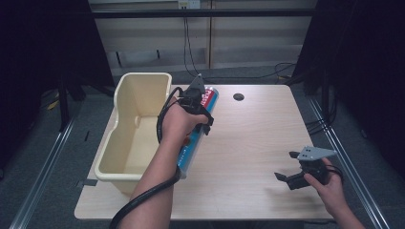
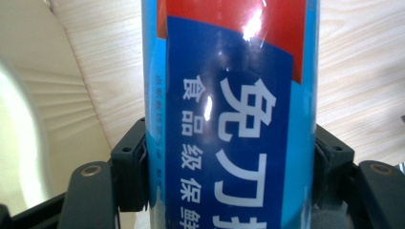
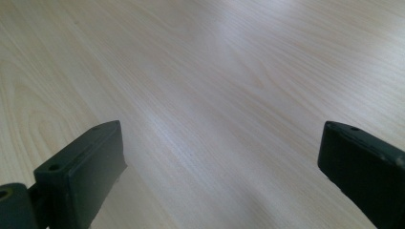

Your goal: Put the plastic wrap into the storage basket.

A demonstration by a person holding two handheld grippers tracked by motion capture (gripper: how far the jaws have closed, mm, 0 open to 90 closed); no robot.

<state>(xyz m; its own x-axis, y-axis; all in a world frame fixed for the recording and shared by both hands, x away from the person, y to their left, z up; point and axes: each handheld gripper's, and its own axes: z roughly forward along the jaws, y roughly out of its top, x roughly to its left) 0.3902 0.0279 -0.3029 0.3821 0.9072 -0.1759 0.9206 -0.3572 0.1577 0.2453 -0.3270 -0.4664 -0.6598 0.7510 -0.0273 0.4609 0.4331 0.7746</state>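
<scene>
Pale wood table, blue cling-film box half hidden under forearm, clamped between left gripper jaws, right gripper spread wide over bare wood.

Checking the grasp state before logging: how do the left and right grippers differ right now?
The left gripper is shut on the blue box beside the cream bin; the right gripper is open and empty. The left sits far across the table; the right sits near its front edge. Both have black jaws.

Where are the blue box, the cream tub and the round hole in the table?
Box (image 2: 229,119): left gripper view, its blue label.
Tub (image 1: 125,86): high view, its left wall.
Hole (image 1: 238,97): high view, its dark centre.
</scene>
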